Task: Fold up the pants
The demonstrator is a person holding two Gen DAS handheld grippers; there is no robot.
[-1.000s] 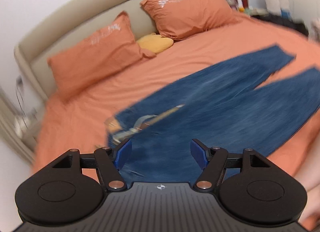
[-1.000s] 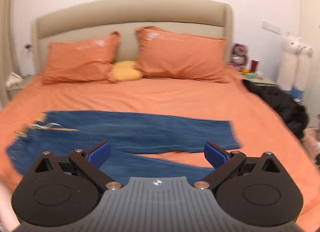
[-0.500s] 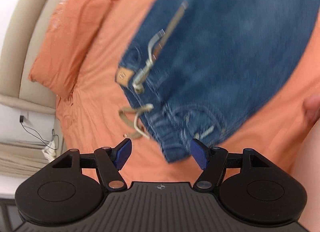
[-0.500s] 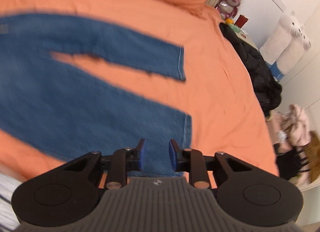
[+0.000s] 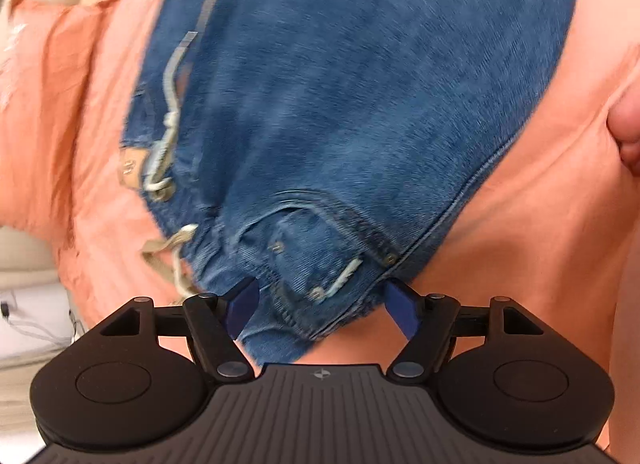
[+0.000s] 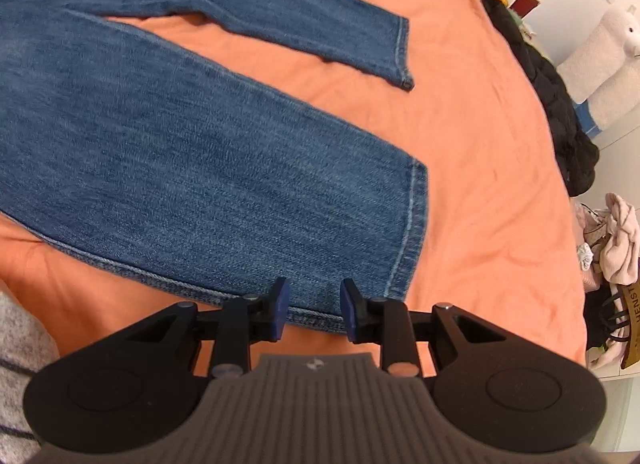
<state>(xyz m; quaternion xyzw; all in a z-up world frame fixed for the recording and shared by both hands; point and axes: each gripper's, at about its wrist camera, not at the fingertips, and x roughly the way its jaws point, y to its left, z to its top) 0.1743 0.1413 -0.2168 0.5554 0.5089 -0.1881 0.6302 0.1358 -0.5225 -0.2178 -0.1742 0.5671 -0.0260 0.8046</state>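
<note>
Since the earlier frames both grippers had dropped from a high view of the bed to just over the jeans [image 5: 340,96], and the right fingers had spread somewhat from a narrower gap. Jeans lay flat on the orange bed [image 6: 480,144], legs splayed apart. Left gripper [image 5: 322,302] sat at the waistband corner near the front pocket; fingers released, wide apart, denim between them at 12 o'clock, nothing gripped. Drawstring [image 5: 168,112] trailed off at 10 o'clock. Right gripper [image 6: 313,310] sat at the near leg's side seam beside the hem [image 6: 414,224]; fingers released with a moderate gap, seam edge between the tips. Far leg's hem lay at 1 o'clock. Black clothing [image 6: 560,112] hung off the bed at 2 o'clock.
</note>
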